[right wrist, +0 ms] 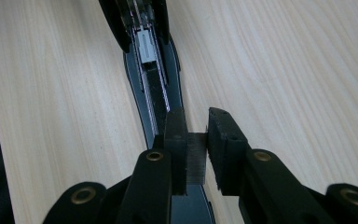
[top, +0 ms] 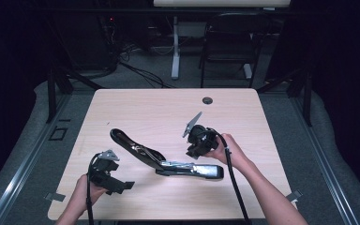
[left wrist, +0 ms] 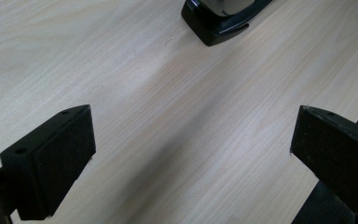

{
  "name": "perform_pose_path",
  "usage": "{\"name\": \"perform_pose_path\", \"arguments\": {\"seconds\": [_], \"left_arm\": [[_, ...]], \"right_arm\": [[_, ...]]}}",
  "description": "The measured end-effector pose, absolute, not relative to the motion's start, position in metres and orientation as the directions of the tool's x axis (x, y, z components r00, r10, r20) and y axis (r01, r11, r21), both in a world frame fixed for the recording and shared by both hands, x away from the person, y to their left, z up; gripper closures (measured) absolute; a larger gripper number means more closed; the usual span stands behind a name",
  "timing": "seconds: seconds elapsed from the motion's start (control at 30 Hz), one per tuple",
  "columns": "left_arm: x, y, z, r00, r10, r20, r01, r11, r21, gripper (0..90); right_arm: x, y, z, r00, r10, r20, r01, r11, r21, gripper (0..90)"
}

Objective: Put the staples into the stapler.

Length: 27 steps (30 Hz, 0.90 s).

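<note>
Black stapler (top: 168, 161): swung wide open, metal magazine bared, lying mid-table (top: 168, 108)
Right gripper (right wrist: 196, 149): jaws nearly closed, clamping a grey staple strip (right wrist: 196, 156) above the magazine
Left gripper (left wrist: 191, 158): jaws wide apart, empty

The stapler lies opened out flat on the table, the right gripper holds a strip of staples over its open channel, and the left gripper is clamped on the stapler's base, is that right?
Not quite: the left gripper is not clamped on anything. The left gripper view shows its jaws wide apart over bare table, the stapler well ahead of them. The rest holds: the right gripper view shows the right gripper holding the strip of staples above the opened stapler.
</note>
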<state>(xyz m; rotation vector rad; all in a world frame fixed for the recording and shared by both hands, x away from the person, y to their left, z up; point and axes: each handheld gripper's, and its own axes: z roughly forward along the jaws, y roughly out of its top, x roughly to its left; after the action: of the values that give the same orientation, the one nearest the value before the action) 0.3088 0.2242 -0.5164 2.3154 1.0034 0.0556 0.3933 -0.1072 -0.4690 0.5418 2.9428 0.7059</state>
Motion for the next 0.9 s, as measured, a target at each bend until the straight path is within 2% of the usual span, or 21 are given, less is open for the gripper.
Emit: {"name": "perform_pose_path", "arguments": {"seconds": [0.5,0.9], "left_arm": [[0.309,0.224,-0.516,0.713,0.674,-0.195,0.649,-0.529,0.547,0.1],[0.309,0.224,-0.516,0.714,0.674,-0.192,0.647,-0.53,0.548,0.1]], "right_arm": [[0.391,-0.09,-0.476,-0.964,0.264,0.042,0.257,0.871,0.419,78.5],[0.39,-0.082,-0.483,-0.97,0.241,0.04,0.238,0.889,0.391,78.5]]}}
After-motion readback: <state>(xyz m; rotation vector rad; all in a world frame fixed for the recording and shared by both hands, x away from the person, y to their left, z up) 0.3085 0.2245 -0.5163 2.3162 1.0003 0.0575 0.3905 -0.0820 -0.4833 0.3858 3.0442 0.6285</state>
